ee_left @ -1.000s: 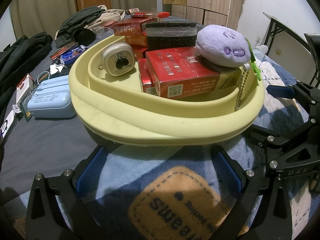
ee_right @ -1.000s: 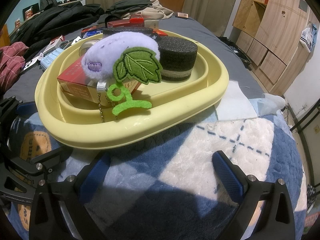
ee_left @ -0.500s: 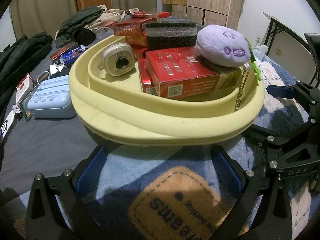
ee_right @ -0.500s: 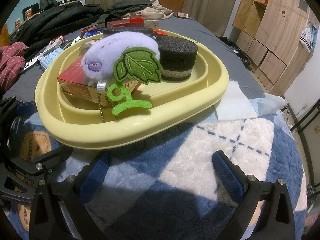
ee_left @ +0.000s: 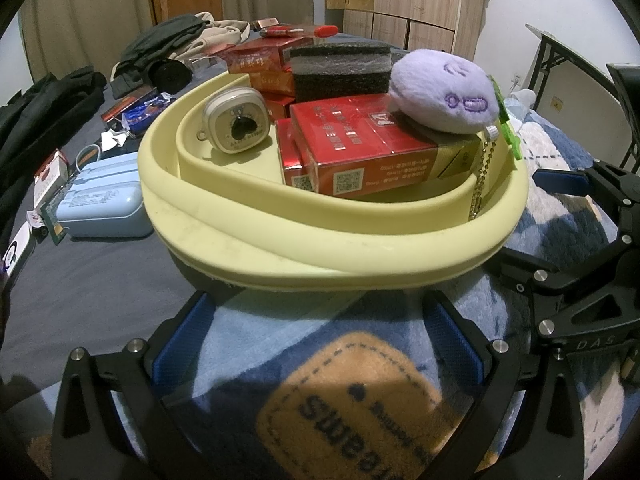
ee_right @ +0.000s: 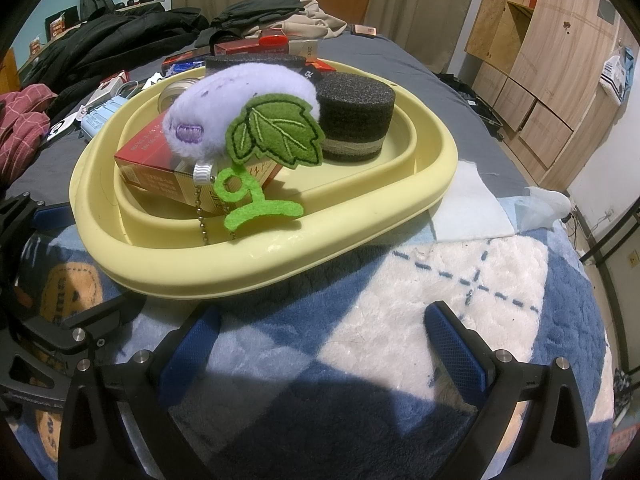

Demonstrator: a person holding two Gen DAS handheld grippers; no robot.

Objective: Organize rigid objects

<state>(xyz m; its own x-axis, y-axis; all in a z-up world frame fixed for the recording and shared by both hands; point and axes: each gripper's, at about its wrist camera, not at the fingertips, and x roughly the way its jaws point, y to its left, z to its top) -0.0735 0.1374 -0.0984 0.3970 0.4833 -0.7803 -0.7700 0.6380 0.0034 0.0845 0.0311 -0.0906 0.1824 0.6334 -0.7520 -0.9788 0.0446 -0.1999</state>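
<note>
A pale yellow basin (ee_left: 280, 236) sits on a blue and white blanket on the bed. In it lie red boxes (ee_left: 360, 148), a purple plush keychain (ee_left: 444, 92) with a green felt leaf (ee_right: 276, 132), black foam blocks (ee_left: 340, 68) and a small beige clock-like gadget (ee_left: 236, 124). The basin also shows in the right wrist view (ee_right: 280, 256). My left gripper (ee_left: 320, 340) is open and empty, just in front of the basin's near rim. My right gripper (ee_right: 320, 340) is open and empty, also just short of the rim.
A light blue case (ee_left: 100, 208), small packets and dark clothes (ee_left: 36, 120) lie on the grey sheet left of the basin. More red boxes (ee_left: 264, 56) sit behind it. A white cloth (ee_right: 468, 204) lies right of the basin. Wooden cabinets (ee_right: 532, 72) stand beyond the bed.
</note>
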